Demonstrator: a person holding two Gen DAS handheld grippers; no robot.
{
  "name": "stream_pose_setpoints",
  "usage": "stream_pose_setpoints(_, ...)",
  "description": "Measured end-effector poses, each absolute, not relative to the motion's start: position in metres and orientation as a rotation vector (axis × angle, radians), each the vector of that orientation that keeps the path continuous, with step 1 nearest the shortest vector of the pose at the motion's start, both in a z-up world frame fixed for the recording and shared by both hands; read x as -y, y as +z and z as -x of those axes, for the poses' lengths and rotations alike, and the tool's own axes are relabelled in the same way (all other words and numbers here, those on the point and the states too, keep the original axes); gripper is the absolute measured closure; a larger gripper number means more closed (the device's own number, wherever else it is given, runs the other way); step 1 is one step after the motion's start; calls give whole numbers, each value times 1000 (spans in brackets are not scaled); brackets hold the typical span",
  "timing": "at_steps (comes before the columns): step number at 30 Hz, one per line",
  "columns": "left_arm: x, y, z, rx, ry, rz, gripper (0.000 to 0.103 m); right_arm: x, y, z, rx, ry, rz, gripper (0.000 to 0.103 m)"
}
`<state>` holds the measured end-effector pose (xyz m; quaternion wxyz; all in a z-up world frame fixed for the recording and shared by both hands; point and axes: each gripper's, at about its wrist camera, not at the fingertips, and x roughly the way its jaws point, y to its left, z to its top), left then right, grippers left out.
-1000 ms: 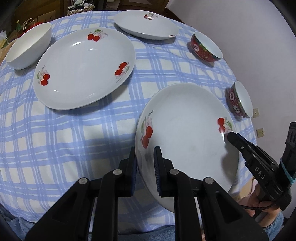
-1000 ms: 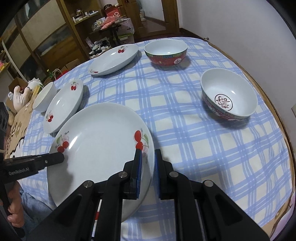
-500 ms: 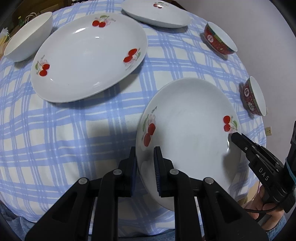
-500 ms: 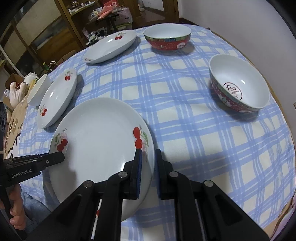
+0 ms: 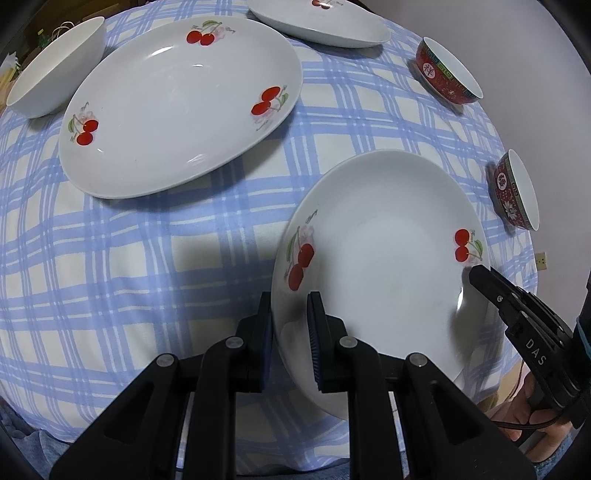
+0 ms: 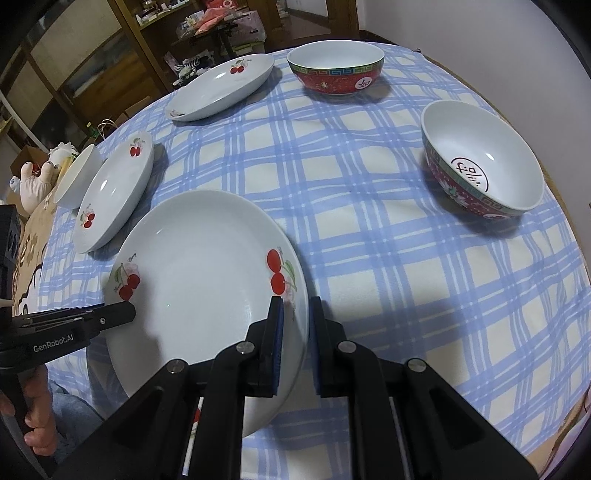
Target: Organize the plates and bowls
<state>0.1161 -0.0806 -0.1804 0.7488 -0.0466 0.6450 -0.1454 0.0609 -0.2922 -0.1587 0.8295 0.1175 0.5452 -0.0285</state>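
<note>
Both grippers hold one white cherry plate (image 5: 388,251) above the blue checked tablecloth (image 5: 129,266), by opposite rims. My left gripper (image 5: 290,314) is shut on its left rim. My right gripper (image 6: 295,317) is shut on its right rim; the plate also shows in the right wrist view (image 6: 199,277). A second, larger cherry plate (image 5: 177,107) lies on the table just beyond and to the left. A third cherry plate (image 5: 321,22) lies at the far side.
A plain white bowl (image 5: 55,70) stands at the far left. Two red patterned bowls (image 6: 336,68) (image 6: 484,162) stand on the right half of the table. Shelves and clutter (image 6: 207,26) lie beyond the table's far edge.
Both grippers have carried the held plate up and forward, toward the larger cherry plate on the left. Their grip is unchanged.
</note>
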Motion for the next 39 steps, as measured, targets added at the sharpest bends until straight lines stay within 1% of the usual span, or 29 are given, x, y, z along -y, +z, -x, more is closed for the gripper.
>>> stream_pose_setpoints(15,81,-181,-114,-1411,-299,71,83,293,-159,-60,-1156,-53,-260,88)
stream_pose_setpoints(22,73,-170,-113,-1380,-259,41,81,295,-156,-58,-1143,-47,-282,88)
stream_pose_setpoints(23,71,-167,-112,-1370,-248,36,79,295,-154,-58,-1141,-45,-277,88)
stream_pose_setpoints(25,67,-157,-107,-1334,-233,37,72,295,-150,-58,-1134,-40,-265,88)
stream_pose_setpoints(26,65,-152,-105,-1319,-232,38,67,295,-149,-57,-1130,-38,-265,88)
stream_pose_setpoints(27,62,-146,-103,-1299,-227,36,62,295,-147,-56,-1124,-32,-264,86)
stream_pose_setpoints(28,60,-141,-103,-1280,-222,32,60,296,-145,-57,-1118,-26,-263,83)
stream_pose_setpoints(30,55,-130,-103,-1240,-200,14,50,294,-138,-55,-1090,-9,-257,82)
stream_pose_setpoints(31,54,-126,-104,-1226,-194,12,47,293,-134,-55,-1078,-4,-244,77)
stream_pose_setpoints(32,50,-122,-104,-1214,-190,21,37,291,-130,-54,-1061,-7,-227,73)
stream_pose_setpoints(33,47,-120,-105,-1213,-188,31,24,290,-127,-52,-1046,-14,-217,62)
stream_pose_setpoints(34,44,-119,-105,-1213,-186,42,20,289,-124,-51,-1030,-22,-209,51)
stream_pose_setpoints(36,42,-119,-108,-1210,-170,42,18,287,-119,-50,-1007,-27,-195,43)
stream_pose_setpoints(38,41,-119,-110,-1218,-159,19,16,286,-115,-50,-989,-21,-185,39)
stream_pose_setpoints(39,38,-117,-112,-1219,-159,10,13,285,-113,-50,-982,-20,-181,33)
